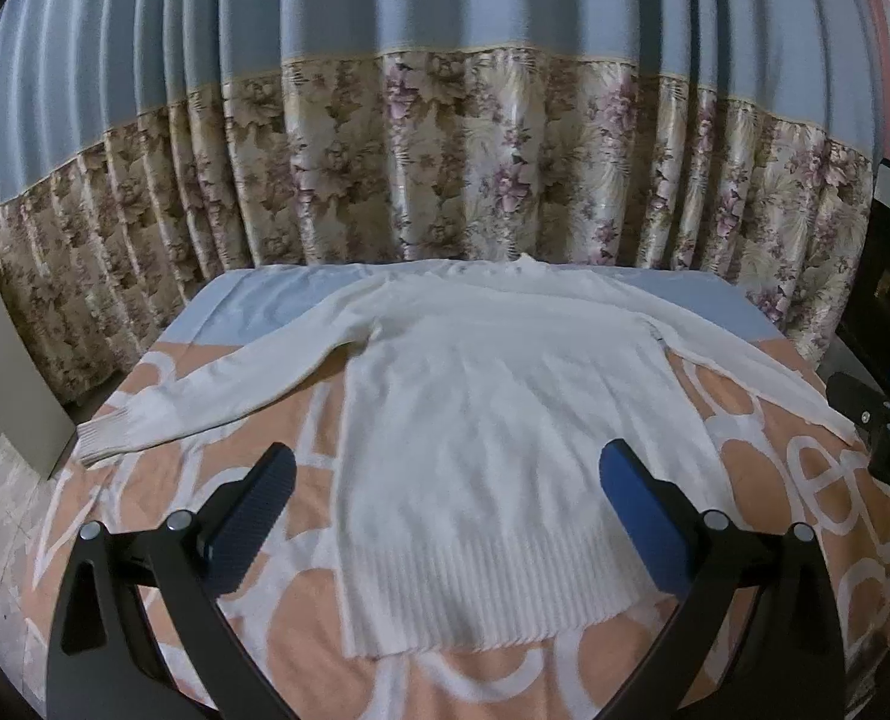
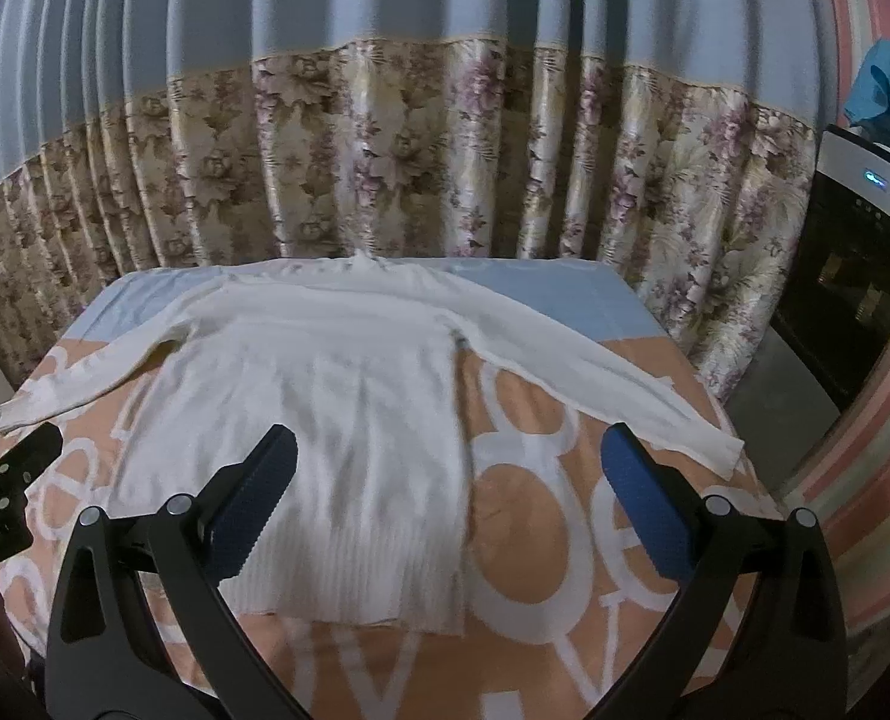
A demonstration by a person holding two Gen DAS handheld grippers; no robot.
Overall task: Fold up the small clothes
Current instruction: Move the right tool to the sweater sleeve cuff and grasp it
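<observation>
A white knit sweater [image 1: 481, 420] lies flat on a bed, both sleeves spread out, ribbed hem nearest me. It also shows in the right wrist view [image 2: 324, 408]. My left gripper [image 1: 448, 468] is open and empty, hovering above the lower body of the sweater. My right gripper [image 2: 451, 468] is open and empty, above the sweater's right edge and the sheet beside it. The right sleeve cuff [image 2: 727, 450] lies just beyond its right finger. The left sleeve cuff [image 1: 99, 435] lies near the bed's left edge.
The bed has an orange sheet with white letters [image 1: 805, 480] and a blue band at the far end [image 2: 565, 294]. A floral and blue curtain [image 1: 445, 150] hangs behind it. A dark appliance [image 2: 859, 276] stands at the right. The other gripper shows at the left edge [image 2: 6, 480].
</observation>
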